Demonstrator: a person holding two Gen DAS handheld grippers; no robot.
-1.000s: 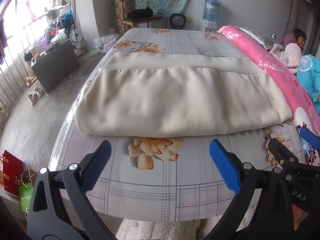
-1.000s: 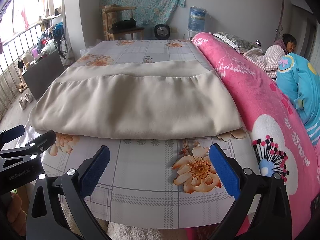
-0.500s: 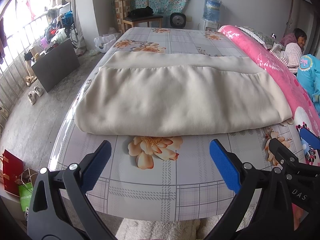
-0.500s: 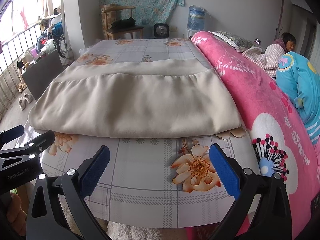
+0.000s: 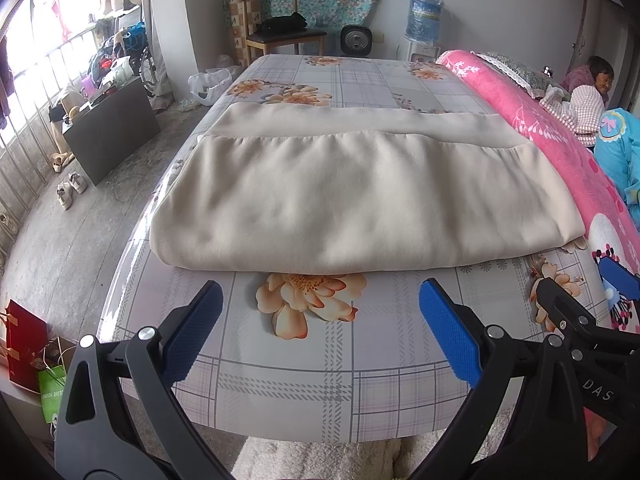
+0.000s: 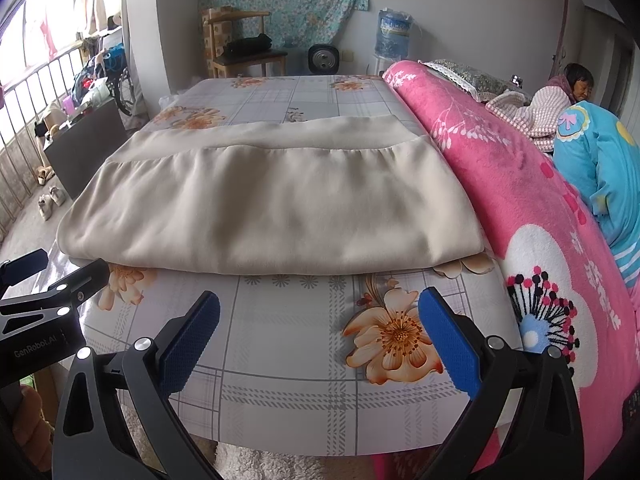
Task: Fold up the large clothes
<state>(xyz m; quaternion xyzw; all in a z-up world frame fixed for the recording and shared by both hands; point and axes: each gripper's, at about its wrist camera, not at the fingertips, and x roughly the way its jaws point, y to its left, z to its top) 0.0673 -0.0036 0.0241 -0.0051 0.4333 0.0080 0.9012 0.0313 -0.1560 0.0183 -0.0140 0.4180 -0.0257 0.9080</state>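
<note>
Since both claws are hanging wide apart over the near end of the bed point(image 5: 280, 392) with nothing in them, you've got a clean setup for the next fold. Your left claw point(image 5: 320, 332) sits short of the beige garment point(image 5: 360, 200), and your right claw point(image 6: 320, 332) does too, neither touching the cloth. That garment lies flat across the floral sheet, already doubled over once by the look of it, with a band of lower layer poking out at the far side and its right edge up against the pink blanket point(image 6: 500, 184).

My guess is the next move is another fold, so here's how I'd go about it. Go for the two near corners, left claw on the left one and right claw on the right one. Slide the lower finger under every layer at the rounded near edge, otherwise you'll just peel the top sheet off. Pinch both sides at roughly the same time, lift level, and carry it over evenly so the edges line up. Watch that right corner, it's tucked close to the blanket and could snag.
</note>
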